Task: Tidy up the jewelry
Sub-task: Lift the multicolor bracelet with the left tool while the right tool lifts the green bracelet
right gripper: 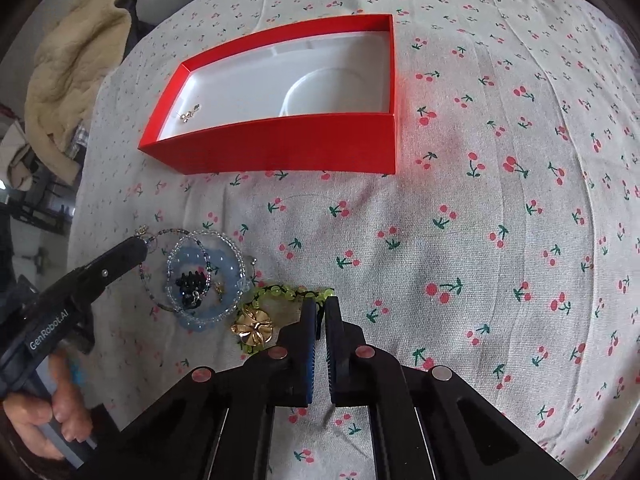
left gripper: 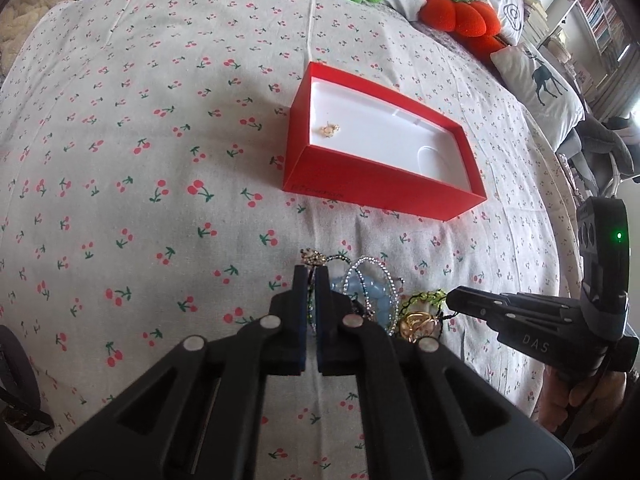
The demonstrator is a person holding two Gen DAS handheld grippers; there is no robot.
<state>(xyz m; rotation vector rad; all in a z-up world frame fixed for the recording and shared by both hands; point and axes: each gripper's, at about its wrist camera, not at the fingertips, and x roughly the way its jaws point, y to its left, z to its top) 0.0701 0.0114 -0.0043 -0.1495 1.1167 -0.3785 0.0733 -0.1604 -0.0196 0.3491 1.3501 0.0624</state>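
Black beads (right gripper: 191, 285) show only from right wrist

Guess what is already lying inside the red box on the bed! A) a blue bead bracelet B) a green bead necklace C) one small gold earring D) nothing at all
C: a small gold earring lies alone on the white lining near one end of the red box, while the blue bracelet and green beads lie outside on the cherry-print sheet.

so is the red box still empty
No, a small gold earring already lies on the white floor of the red box, near one end.
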